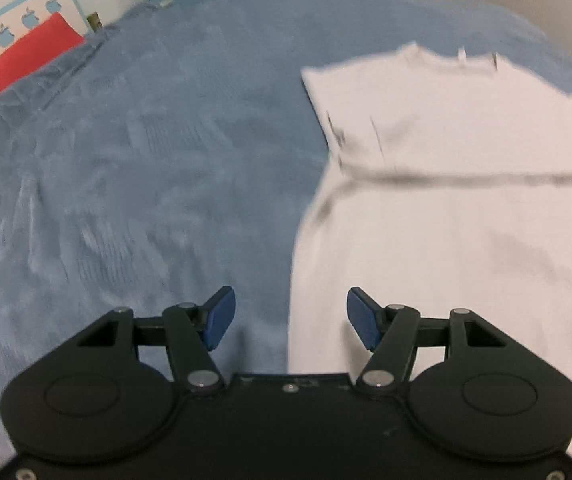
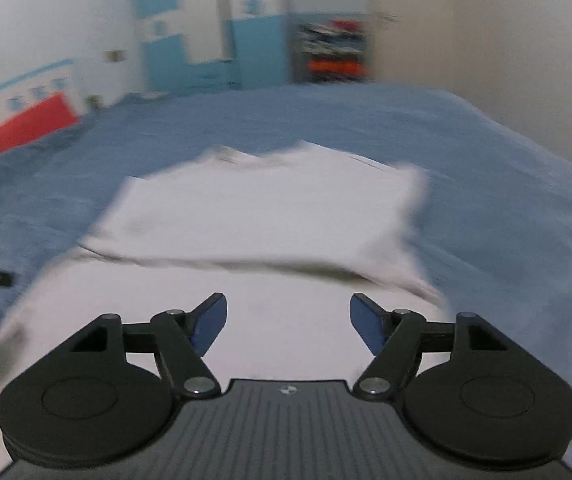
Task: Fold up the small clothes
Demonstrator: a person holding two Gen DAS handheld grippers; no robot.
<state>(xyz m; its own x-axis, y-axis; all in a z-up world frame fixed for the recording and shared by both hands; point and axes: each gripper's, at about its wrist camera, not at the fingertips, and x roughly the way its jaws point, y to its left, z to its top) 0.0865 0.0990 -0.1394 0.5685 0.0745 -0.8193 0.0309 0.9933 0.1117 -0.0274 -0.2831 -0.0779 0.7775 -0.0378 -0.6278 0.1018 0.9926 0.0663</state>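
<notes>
A white T-shirt (image 1: 446, 200) lies on a bed covered by a blue blanket (image 1: 146, 140), its far part folded over across the middle, filling the right half of the left wrist view and the centre of the right wrist view. The left gripper (image 1: 291, 316) hangs open above the shirt's left edge, nothing between its blue pads. The right gripper (image 2: 288, 320) is likewise open and empty above the near cloth. A red pillow (image 1: 22, 68) sits upper left.
</notes>
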